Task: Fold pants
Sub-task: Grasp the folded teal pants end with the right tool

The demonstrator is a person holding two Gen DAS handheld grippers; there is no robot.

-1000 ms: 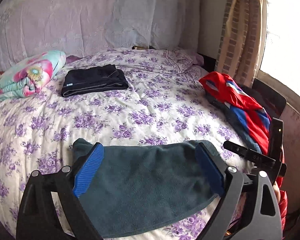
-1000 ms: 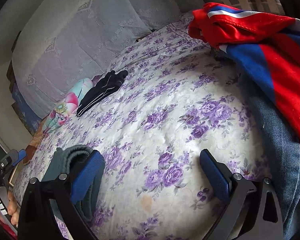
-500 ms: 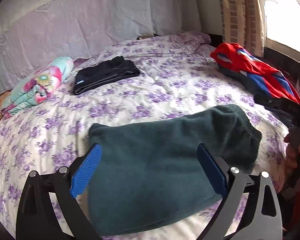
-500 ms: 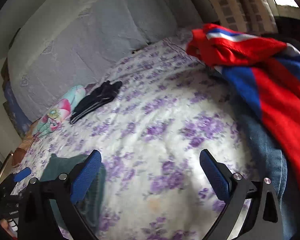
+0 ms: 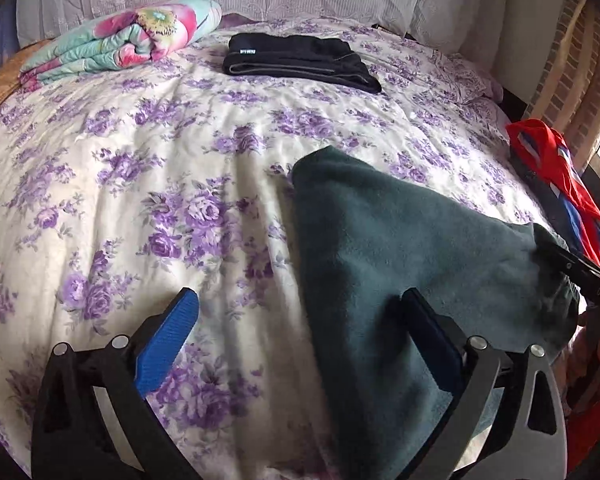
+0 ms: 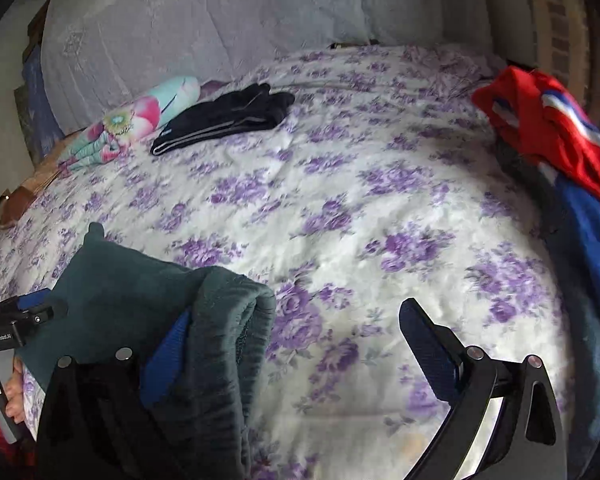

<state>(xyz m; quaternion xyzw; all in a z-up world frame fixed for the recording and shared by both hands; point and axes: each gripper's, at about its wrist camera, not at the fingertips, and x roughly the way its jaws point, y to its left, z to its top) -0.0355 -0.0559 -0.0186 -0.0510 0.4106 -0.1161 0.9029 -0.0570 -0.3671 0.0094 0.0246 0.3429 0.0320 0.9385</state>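
Folded dark green pants (image 5: 400,248) lie at the near edge of the bed, also in the right wrist view (image 6: 140,300). My left gripper (image 5: 300,336) is open; its right finger rests over the pants' left part, its left finger over bare quilt. My right gripper (image 6: 296,344) is open; the ribbed waistband end (image 6: 236,312) drapes over its left finger, nothing pinched. The right gripper's body shows at the pants' right end in the left wrist view (image 5: 580,276).
A floral purple quilt (image 5: 180,168) covers the bed. Folded black pants (image 5: 300,60) and a rolled floral blanket (image 5: 120,36) lie at the far side. A red and blue garment pile (image 6: 560,152) lies along the right edge over dark clothes. Brick-pattern curtain (image 5: 560,80) stands at right.
The left gripper has swung left, so the green pants now sit to its right instead of between its fingers. The right gripper has shifted toward the pants, whose waistband end now lies against its left finger.
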